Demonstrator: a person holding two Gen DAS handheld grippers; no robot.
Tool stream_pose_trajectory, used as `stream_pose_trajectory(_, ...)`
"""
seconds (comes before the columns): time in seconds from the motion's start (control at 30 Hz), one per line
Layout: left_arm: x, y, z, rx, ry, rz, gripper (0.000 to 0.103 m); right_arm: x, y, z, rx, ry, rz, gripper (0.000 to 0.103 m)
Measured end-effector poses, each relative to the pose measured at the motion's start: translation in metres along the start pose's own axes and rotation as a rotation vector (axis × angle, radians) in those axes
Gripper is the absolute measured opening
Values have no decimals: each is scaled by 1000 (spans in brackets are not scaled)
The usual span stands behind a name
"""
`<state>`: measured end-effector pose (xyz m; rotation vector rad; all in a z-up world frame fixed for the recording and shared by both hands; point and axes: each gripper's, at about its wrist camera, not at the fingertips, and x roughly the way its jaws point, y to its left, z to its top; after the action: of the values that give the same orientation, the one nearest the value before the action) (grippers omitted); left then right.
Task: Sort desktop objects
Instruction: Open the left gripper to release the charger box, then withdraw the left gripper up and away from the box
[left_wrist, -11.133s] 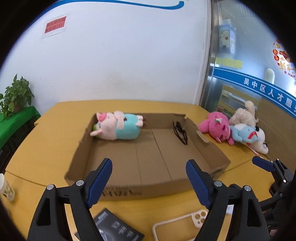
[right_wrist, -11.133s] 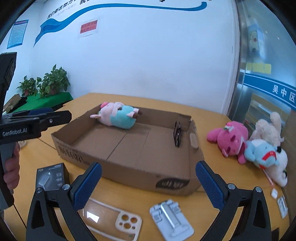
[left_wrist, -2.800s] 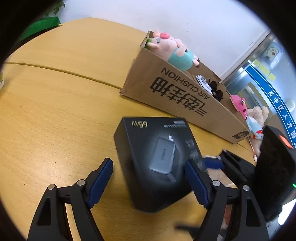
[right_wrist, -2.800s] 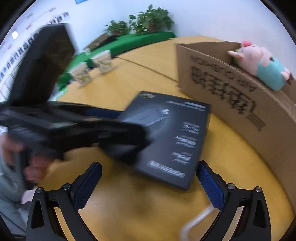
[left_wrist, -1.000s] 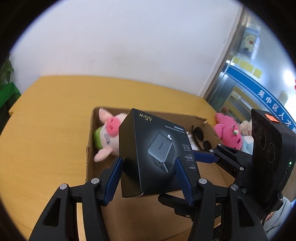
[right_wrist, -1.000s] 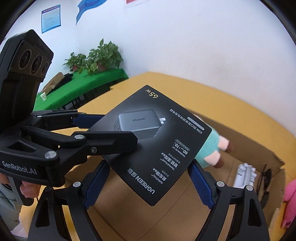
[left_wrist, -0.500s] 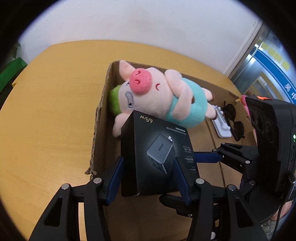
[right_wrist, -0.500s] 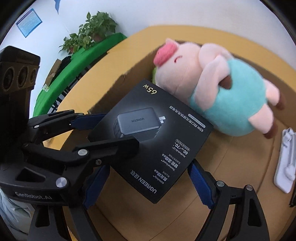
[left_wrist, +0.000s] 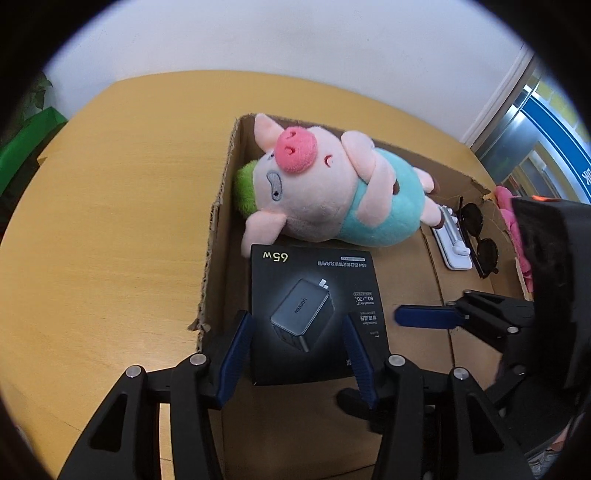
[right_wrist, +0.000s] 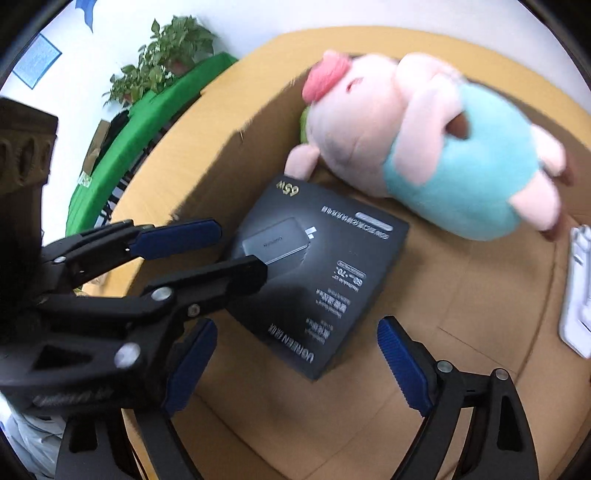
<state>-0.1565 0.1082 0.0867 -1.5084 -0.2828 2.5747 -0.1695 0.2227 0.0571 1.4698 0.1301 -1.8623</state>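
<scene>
Both hand-held grippers dropped since a second ago, bringing the black charger box (left_wrist: 314, 317) from mid-air down onto the floor of the cardboard box (left_wrist: 218, 206), just in front of the plush pig (left_wrist: 325, 192); its far edge looks touching or nearly touching the pig's ear. White phone stand (left_wrist: 452, 240) and sunglasses (left_wrist: 478, 240) lie further along the same carton, which sits on the yellow worktop (left_wrist: 110, 221).

Risk: left hand-held gripper (left_wrist: 299, 354) straddles the charger box at a middling gap, one pad (left_wrist: 236, 354) just off the left edge, the other over the lid. If it lifts without spreading more, a pad could catch an edge and drag or tip the box back out. Cannot tell for sure whether the pads press on it; looks like no firm clamp.

Right hand-held gripper (right_wrist: 291, 365) is wide, jaws opening, box corner between the pads but clear of both, holding nothing. Right view is motion-blurred.
</scene>
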Motion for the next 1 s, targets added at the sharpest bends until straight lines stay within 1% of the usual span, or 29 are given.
stream_pose_trajectory(0.1, -20, -7, -4, 7, -65, -2, 50, -29, 4, -12, 0, -72, -19, 95)
stream_pose_trajectory(0.13, -29, -11, -6, 21, -94, 3, 50, -40, 10, -17, -12, -109, -44, 96)
stream_pose_trajectory(0.17, -39, -17, -9, 42, -129, 5, 50, -57, 16, -28, -28, -164, -93, 99)
stream_pose_trajectory(0.2, -48, -23, -11, 65, -163, 11, 51, -65, 22, -35, -39, -194, -121, 102)
stream_pose_trajectory(0.23, -58, -31, -15, 90, -203, 23, 51, -77, 29, -45, -56, -234, -156, 103)
stream_pose_trajectory(0.27, -69, -40, -21, 116, -245, 30, 53, -90, 33, -59, -72, -278, -197, 103)
stream_pose_trajectory(0.3, -76, -47, -23, 135, -278, 29, 61, -100, 33, -66, -77, -306, -228, 103)
stream_pose_trajectory(0.33, -86, -59, -31, 160, -323, 30, 65, -103, 48, -75, -75, -337, -262, 103)
stream_pose_trajectory(0.4, -104, -72, -40, 191, -377, 30, 76, -116, 46, -97, -62, -371, -293, 103)
stream_pose_trajectory(0.47, -116, -90, -55, 234, -425, 23, 78, -122, 47, -115, -41, -399, -324, 103)
stream_pose_trajectory(0.5, -120, -98, -62, 248, -439, 22, 78, -131, 40, -133, -33, -410, -338, 103)
stream_pose_trajectory(0.57, -126, -113, -73, 259, -453, 13, 78, -135, 39, -149, -22, -422, -360, 103)
stream_pose_trajectory(0.7, -137, -128, -93, 254, -467, -27, 78, -144, 39, -177, -7, -446, -401, 103)
stream_pose_trajectory(0.83, -141, -135, -109, 241, -473, -57, 78, -159, 38, -198, 19, -483, -414, 103)
stream_pose_trajectory(1.0, -142, -142, -126, 248, -467, -44, 78, -170, 33, -216, 47, -509, -417, 103)
